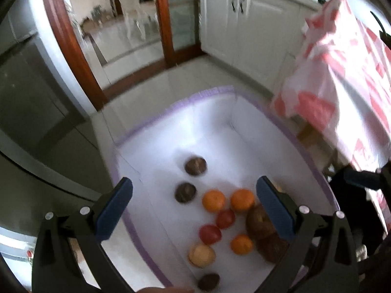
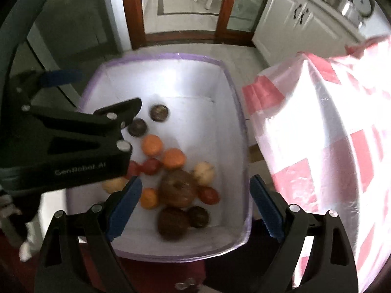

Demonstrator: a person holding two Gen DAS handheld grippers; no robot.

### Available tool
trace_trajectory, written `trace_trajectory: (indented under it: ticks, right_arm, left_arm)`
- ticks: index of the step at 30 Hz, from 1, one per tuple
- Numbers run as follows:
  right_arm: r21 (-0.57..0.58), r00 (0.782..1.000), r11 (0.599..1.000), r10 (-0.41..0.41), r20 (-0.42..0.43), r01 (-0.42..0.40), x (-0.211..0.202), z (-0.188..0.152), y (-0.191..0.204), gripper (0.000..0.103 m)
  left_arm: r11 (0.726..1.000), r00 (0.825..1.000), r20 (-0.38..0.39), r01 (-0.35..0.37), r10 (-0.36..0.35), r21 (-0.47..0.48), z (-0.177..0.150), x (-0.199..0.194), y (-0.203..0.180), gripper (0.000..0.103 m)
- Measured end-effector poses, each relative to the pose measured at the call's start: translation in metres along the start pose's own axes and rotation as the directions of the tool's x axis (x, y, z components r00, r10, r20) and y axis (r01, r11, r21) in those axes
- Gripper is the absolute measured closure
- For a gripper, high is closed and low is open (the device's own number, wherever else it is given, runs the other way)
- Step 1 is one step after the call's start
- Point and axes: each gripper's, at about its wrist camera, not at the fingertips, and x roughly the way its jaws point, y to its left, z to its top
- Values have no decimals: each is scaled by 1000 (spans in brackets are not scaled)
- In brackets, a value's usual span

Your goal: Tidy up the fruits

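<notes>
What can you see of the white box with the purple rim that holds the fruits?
The white rectangular box with a purple rim looks like a soft, thin-walled bin, open at the top, standing upright beside a red-and-white plastic bag. Its floor holds loose round fruits: orange, red, pale yellow and dark brown ones. Both grippers hang above it, open, touching nothing.

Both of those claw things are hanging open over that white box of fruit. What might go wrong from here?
Three things, I think. The fruits lie bunched together, so closing on an orange may nudge a neighbouring tomato. The left gripper and right gripper hover over the same box, so they might bump. The loose red-and-white plastic bag hangs beside the box and could snag the right gripper.
</notes>
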Motion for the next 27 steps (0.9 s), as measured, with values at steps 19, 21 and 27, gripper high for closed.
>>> trace_trajectory:
  ticks: [19,21,27]
  right_arm:
    - [13,997,999,35,-67,-34,28,-10,5,16]
    - [15,997,999,38,-71,-37,28,-10,5,16]
    - [19,996,999,46,-75,-45,30,-10,4,16]
  left_arm:
    - [999,991,-135,15,-21,-46,-16,29,2,1]
    - [998,990,-138,17,-24,-53,-16,29,4,2]
    - [998,990,-140,20,-27,-54,-16,30,4,1]
